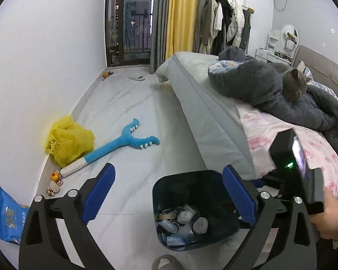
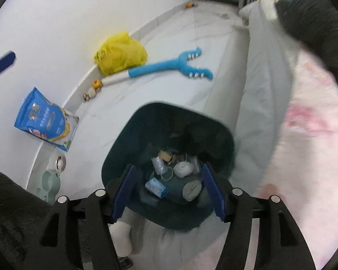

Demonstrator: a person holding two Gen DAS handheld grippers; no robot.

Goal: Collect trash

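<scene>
Both grippers, left gripper [image 1: 167,193] and right gripper [image 2: 169,191], hang over the dark bin [image 1: 169,177] with fingers spread, holding nothing. Next, probably, comes the yellow bag [image 1: 69,141] by the wall on the floor.

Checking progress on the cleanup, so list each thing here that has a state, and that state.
Trash bin: upright, unlidded, holding trash.
Left gripper: open, holding nothing.
Right gripper: open, holding nothing, above the bin.
Yellow plastic bag: crumpled, on the floor against the wall.
Blue snack bag: leaning against the wall.
Cat: resting on the bed.
</scene>
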